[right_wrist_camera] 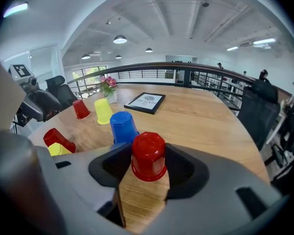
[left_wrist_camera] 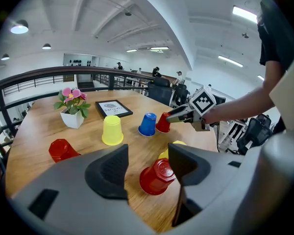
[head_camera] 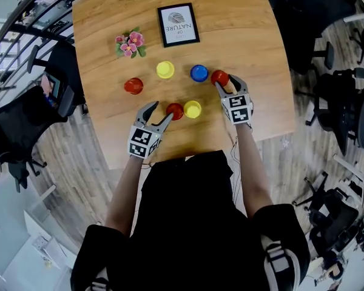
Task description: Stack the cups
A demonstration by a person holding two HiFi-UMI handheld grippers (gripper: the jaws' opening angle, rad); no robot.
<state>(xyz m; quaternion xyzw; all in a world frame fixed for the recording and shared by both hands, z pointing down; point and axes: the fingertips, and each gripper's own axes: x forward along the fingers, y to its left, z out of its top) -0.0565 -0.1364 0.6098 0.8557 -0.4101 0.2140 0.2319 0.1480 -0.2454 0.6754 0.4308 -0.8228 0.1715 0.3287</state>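
Head view: the table (head_camera: 103,23) carries three red cups (head_camera: 133,85), two yellow cups (head_camera: 165,70) and one blue cup (head_camera: 199,73), six in all. They look like light, thin plastic, slick and easily squashed, so they are best gripped gently across the sides.

Left gripper view: the left gripper (left_wrist_camera: 147,158) is spread and empty. A tipped red cup (left_wrist_camera: 157,176) lies just ahead, between its jaws.

Right gripper view: the right gripper (right_wrist_camera: 148,163) seems to pinch an upright red cup (right_wrist_camera: 148,148), with the blue one just beyond its left jaw.
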